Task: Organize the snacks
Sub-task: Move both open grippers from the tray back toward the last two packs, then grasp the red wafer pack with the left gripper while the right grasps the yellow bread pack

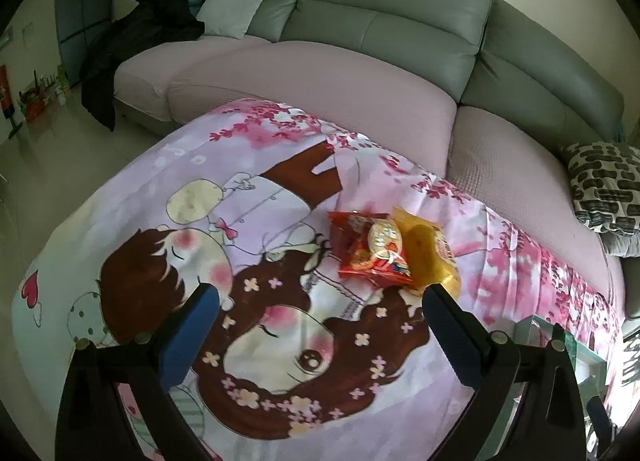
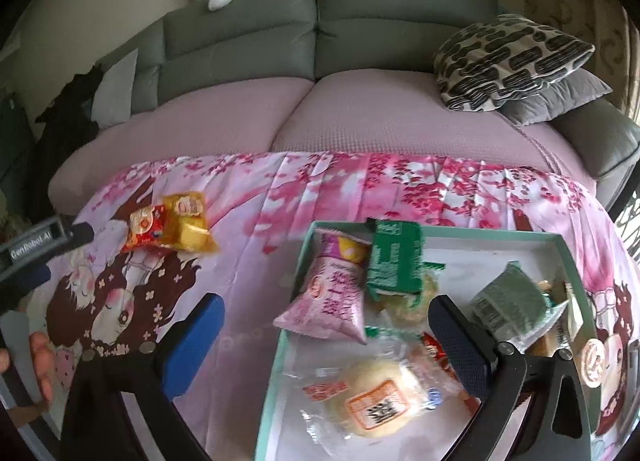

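Note:
A red snack packet (image 1: 370, 249) and a yellow snack packet (image 1: 434, 257) lie touching on the pink cartoon cloth (image 1: 240, 241). My left gripper (image 1: 320, 301) is open and empty, just short of them. They also show in the right wrist view, red (image 2: 146, 231) and yellow (image 2: 190, 223). My right gripper (image 2: 326, 311) is open and empty over the left edge of a teal-rimmed box (image 2: 492, 235) holding several snacks: a pink packet (image 2: 332, 297), a green packet (image 2: 394, 265), a round bun (image 2: 376, 405).
A grey sofa with pink seat covers (image 2: 360, 113) runs behind the table. Patterned cushions (image 2: 512, 61) lie at its right, dark clothes (image 1: 160, 17) at its left. The left gripper body (image 2: 36, 249) and a hand show at the right view's left edge.

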The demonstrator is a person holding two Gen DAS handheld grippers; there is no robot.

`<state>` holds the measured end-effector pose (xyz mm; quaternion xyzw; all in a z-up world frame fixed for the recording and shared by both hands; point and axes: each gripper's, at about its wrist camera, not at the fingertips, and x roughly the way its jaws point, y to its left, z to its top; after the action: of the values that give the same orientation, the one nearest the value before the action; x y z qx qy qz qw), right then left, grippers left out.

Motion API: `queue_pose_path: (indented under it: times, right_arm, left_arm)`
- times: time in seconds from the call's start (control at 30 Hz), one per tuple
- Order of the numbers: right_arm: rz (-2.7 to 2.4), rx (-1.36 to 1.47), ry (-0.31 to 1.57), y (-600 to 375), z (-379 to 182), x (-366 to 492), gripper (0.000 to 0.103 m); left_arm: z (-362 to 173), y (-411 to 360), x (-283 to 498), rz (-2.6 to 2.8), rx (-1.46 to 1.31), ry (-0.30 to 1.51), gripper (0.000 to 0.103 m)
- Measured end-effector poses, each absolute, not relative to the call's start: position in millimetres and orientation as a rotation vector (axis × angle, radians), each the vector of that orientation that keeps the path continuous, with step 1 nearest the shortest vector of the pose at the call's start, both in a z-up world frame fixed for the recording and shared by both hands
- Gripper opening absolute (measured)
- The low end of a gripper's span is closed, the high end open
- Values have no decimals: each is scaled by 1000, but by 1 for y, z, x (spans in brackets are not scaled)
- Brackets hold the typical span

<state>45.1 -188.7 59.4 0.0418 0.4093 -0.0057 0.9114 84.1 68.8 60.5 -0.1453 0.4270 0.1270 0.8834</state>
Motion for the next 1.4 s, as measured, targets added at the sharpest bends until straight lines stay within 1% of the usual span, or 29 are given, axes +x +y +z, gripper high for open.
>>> queue_pose_path:
  times: [0.2, 0.37, 0.6, 0.67, 0.7, 0.73, 0.8, 0.9, 0.93, 0.97, 1.03, 1.07, 1.17, 1.33, 1.4]
  right_arm:
    - [51, 143, 824, -168, 65, 61, 103]
    - [106, 167, 821, -136, 67, 92, 103]
    - [168, 152, 908, -96, 34, 155, 102]
    - [165, 129, 935, -89, 21, 170, 97]
    - [177, 138, 952, -87, 14, 177, 95]
    - [184, 148, 966, -87, 10, 181, 92]
    - [194, 168, 991, -85, 0, 190, 90]
    - [223, 180, 1012, -81, -8, 196, 81]
    - [235, 188, 1016, -81, -9, 196, 75]
    - [254, 204, 1017, -80, -10, 197, 65]
    - [271, 219, 1019, -77, -10, 196, 54]
    - [265, 207, 1018, -76, -10, 196, 53]
    - [259, 184, 1012, -73, -8, 191, 49]
    - [231, 206, 1007, -86, -1, 174, 47]
    - [227, 226, 1001, -94, 5, 163, 47]
  left_arm:
    - [53, 93, 94, 231, -353, 897, 101]
    - [46, 105, 122, 104, -396, 933, 101]
    - [17, 113, 169, -14, -492, 1058, 101]
    - [9, 113, 179, -32, -513, 1076, 98]
    - [5, 112, 184, -40, -519, 1090, 95]
    - [1, 110, 188, -53, -523, 1102, 88]
    - [-8, 104, 194, -76, -526, 1123, 81]
    - [-21, 96, 200, -126, -555, 1148, 78]
    - [-23, 95, 201, -133, -565, 1150, 77]
    - [-25, 94, 201, -138, -571, 1149, 76]
    - [-26, 92, 201, -161, -596, 1139, 61]
    - [-26, 91, 201, -175, -613, 1139, 58]
    - [-24, 87, 201, -172, -601, 1134, 56]
    - [-23, 87, 194, -177, -634, 1117, 46]
    - [-22, 89, 188, -178, -657, 1109, 45]
